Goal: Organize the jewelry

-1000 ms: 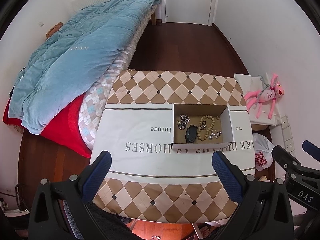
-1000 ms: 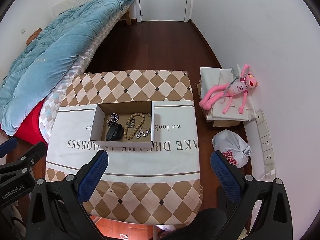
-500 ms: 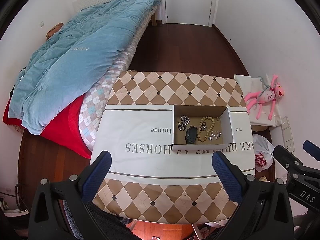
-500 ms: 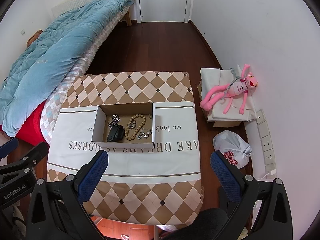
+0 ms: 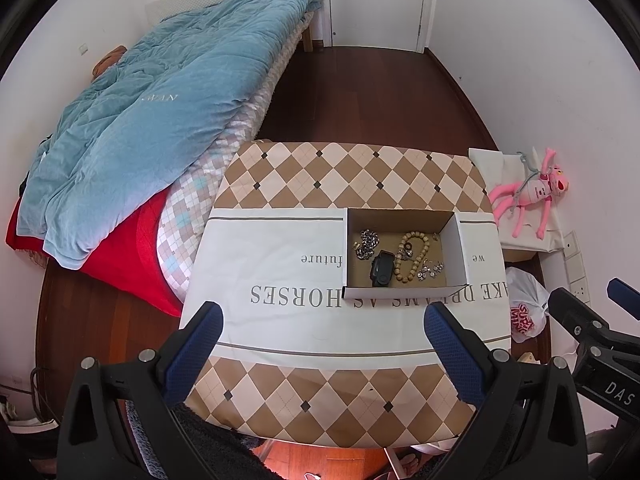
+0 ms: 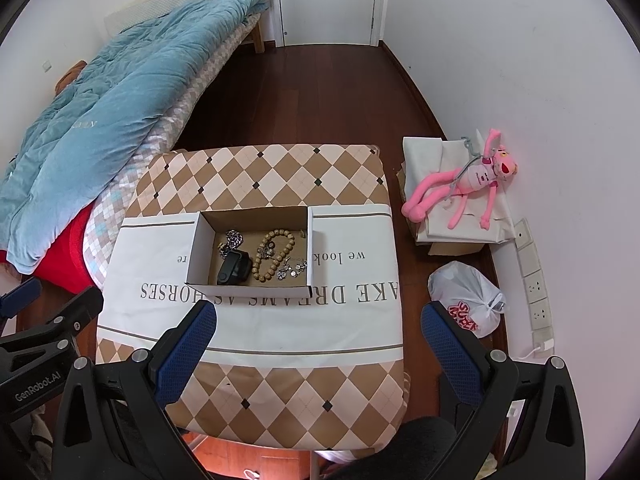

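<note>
An open cardboard box (image 5: 458, 248) (image 6: 200, 244) sits on a table covered by a checked cloth (image 5: 320, 176) (image 6: 272, 176). Inside lie a wooden bead bracelet (image 5: 412, 256) (image 6: 276, 256), a silver chain (image 5: 366, 242) (image 6: 234, 238), a black watch (image 5: 381, 268) (image 6: 234, 267) and small silver pieces (image 5: 430, 270) (image 6: 294, 270). My left gripper (image 5: 320, 320) and right gripper (image 6: 318, 320) are both open and empty, held high above the table's near side, apart from the box.
A bed with a blue quilt (image 5: 152, 120) (image 6: 100, 112) stands left of the table. A pink plush toy (image 5: 532, 192) (image 6: 468, 184) lies on folded cloth by the right wall, with a white plastic bag (image 6: 468, 300) below it. A closed door (image 6: 328, 0) is at the back.
Both grippers have shifted only slightly; the scene stays almost the same and nothing was picked up or released.
</note>
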Action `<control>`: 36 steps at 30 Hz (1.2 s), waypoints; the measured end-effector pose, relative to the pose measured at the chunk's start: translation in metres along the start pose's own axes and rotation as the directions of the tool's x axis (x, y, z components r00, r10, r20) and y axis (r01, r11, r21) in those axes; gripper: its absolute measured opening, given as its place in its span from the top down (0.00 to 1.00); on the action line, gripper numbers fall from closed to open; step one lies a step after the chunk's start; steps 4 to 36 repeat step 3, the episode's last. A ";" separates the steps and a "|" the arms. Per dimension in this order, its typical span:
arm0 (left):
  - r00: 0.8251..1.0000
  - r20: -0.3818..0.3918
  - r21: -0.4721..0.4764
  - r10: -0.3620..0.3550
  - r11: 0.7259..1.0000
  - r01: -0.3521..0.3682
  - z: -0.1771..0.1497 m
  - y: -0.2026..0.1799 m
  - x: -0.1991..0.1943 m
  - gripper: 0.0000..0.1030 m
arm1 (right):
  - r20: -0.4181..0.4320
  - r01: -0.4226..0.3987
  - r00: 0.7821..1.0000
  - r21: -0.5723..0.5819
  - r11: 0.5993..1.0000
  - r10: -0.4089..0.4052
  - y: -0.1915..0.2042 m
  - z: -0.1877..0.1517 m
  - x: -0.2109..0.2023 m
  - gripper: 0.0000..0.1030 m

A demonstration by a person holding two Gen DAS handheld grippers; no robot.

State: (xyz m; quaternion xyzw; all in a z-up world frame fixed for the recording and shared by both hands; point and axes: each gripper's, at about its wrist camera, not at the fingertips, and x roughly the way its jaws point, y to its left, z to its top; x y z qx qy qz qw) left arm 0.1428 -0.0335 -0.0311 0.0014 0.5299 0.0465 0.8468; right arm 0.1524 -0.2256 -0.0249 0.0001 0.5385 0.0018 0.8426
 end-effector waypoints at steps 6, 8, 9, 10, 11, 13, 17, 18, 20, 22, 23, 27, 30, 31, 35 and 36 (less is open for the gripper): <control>1.000 0.007 0.003 -0.007 1.000 0.007 -0.002 0.000 -0.002 0.00 | -0.001 0.001 1.000 -0.001 1.000 -0.001 0.001 0.001 -0.001 0.00; 1.000 0.007 0.003 -0.007 1.000 0.007 -0.002 0.000 -0.002 0.00 | -0.001 0.001 1.000 -0.001 1.000 -0.001 0.001 0.001 -0.001 0.00; 1.000 0.007 0.003 -0.007 1.000 0.007 -0.002 0.000 -0.002 0.00 | -0.001 0.001 1.000 -0.001 1.000 -0.001 0.001 0.001 -0.001 0.00; 1.000 0.007 0.003 -0.007 1.000 0.007 -0.002 0.000 -0.002 0.00 | -0.001 0.001 1.000 -0.001 1.000 -0.001 0.001 0.001 -0.001 0.00; 1.000 0.007 0.003 -0.007 1.000 0.007 -0.002 0.000 -0.002 0.00 | -0.001 0.001 1.000 -0.001 1.000 -0.001 0.001 0.001 -0.001 0.00; 1.000 0.007 0.003 -0.007 1.000 0.007 -0.002 0.000 -0.002 0.00 | -0.001 0.001 1.000 -0.001 1.000 -0.001 0.001 0.001 -0.001 0.00; 1.000 0.007 0.003 -0.007 1.000 0.007 -0.002 0.000 -0.002 0.00 | -0.001 0.001 1.000 -0.001 1.000 -0.001 0.001 0.001 -0.001 0.00; 1.000 0.007 0.003 -0.007 1.000 0.007 -0.002 0.000 -0.002 0.00 | -0.001 0.001 1.000 -0.001 1.000 -0.001 0.001 0.001 -0.001 0.00; 1.000 0.007 0.003 -0.007 1.000 0.007 -0.002 0.000 -0.002 0.00 | -0.001 0.001 1.000 -0.001 1.000 -0.001 0.001 0.001 -0.001 0.00; 1.000 0.007 0.003 -0.007 1.000 0.007 -0.002 0.000 -0.002 0.00 | -0.001 0.001 1.000 -0.001 1.000 -0.001 0.001 0.001 -0.001 0.00; 1.000 0.007 0.003 -0.007 1.000 0.007 -0.002 0.000 -0.002 0.00 | -0.001 0.001 1.000 -0.001 1.000 -0.001 0.001 0.001 -0.001 0.00; 1.000 0.007 0.003 -0.007 1.000 0.007 -0.002 0.000 -0.002 0.00 | -0.001 0.001 1.000 -0.001 1.000 -0.001 0.001 0.001 -0.001 0.00; 1.000 0.007 0.003 -0.007 1.000 0.007 -0.002 0.000 -0.002 0.00 | -0.001 0.001 1.000 -0.001 1.000 -0.001 0.001 0.001 -0.001 0.00; 1.000 0.007 0.003 -0.007 1.000 0.007 -0.002 0.000 -0.002 0.00 | -0.001 0.001 1.000 -0.001 1.000 -0.001 0.001 0.001 -0.001 0.00; 1.000 0.007 0.003 -0.007 1.000 0.007 -0.002 0.000 -0.002 0.00 | -0.001 0.001 1.000 -0.001 1.000 -0.001 0.001 0.001 -0.001 0.00; 1.000 0.007 0.003 -0.007 1.000 0.007 -0.002 0.000 -0.002 0.00 | -0.001 0.001 1.000 -0.001 1.000 -0.001 0.001 0.001 -0.001 0.00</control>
